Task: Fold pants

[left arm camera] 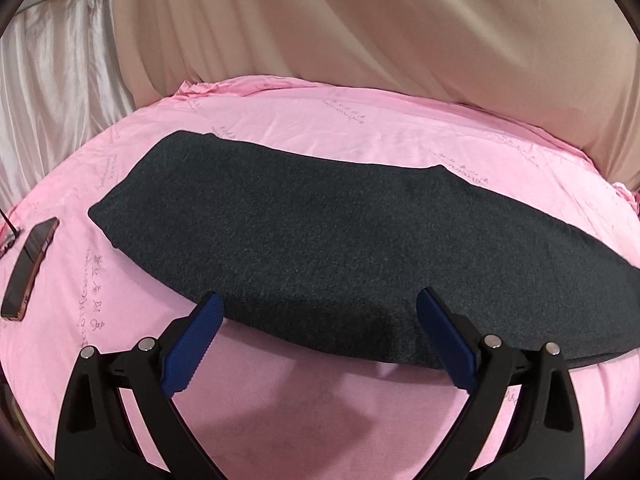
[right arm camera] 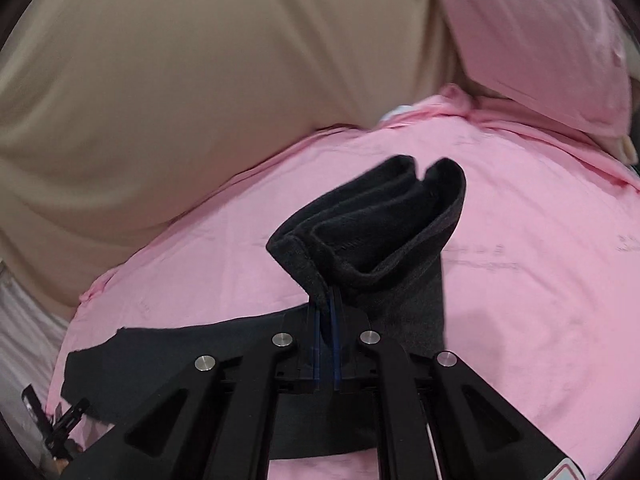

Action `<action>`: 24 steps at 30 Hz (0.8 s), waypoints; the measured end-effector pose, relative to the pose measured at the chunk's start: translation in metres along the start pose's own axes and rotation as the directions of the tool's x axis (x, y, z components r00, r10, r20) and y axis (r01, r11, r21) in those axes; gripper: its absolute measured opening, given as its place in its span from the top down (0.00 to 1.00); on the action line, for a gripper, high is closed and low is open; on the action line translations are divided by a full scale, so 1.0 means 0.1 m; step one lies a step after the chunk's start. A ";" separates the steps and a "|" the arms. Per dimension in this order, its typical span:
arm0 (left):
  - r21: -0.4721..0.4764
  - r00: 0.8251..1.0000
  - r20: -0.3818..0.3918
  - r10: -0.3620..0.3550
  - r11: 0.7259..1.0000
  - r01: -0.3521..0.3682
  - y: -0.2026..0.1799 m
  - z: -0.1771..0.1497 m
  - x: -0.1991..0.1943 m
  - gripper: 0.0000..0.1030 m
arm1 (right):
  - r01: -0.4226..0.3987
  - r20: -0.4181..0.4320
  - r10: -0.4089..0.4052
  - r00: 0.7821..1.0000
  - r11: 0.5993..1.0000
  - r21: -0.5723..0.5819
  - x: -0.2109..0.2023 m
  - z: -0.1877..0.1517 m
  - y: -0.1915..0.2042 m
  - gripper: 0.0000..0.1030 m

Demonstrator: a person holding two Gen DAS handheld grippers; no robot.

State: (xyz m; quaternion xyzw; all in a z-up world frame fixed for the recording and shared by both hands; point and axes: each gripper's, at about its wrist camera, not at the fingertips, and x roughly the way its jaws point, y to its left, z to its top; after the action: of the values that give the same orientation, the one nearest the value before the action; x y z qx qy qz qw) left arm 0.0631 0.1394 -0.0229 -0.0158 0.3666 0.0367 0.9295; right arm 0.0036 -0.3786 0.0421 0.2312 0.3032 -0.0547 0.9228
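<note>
Dark grey pants (left arm camera: 340, 240) lie as a long folded strip across the pink sheet (left arm camera: 320, 120). My left gripper (left arm camera: 320, 312) is open, its blue pads either side of the strip's near edge, holding nothing. In the right wrist view my right gripper (right arm camera: 326, 308) is shut on one end of the pants (right arm camera: 380, 232) and holds it lifted above the sheet (right arm camera: 540, 280), with the bunched hem layers standing up beyond the fingertips. The rest of the pants (right arm camera: 180, 356) trails flat to the left.
A phone (left arm camera: 28, 264) lies on the sheet at the left edge. Beige bedding (left arm camera: 400, 28) is piled behind the sheet, and a pink pillow (right arm camera: 532, 40) lies at the far right. White satin fabric (left arm camera: 52, 92) hangs at the left.
</note>
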 end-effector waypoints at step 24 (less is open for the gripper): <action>-0.021 0.999 -0.033 -0.033 0.999 0.032 0.02 -0.01 0.05 0.07 | -0.228 -0.349 0.073 0.934 0.874 -0.428 1.28 -1.31 2.35 0.84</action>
State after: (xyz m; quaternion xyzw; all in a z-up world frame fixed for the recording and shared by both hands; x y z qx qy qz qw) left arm 0.0654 0.1415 -0.0270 -0.0321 0.3812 0.0252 0.9236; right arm 0.0942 -0.1046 -0.0330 0.0341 0.4345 0.1306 0.8905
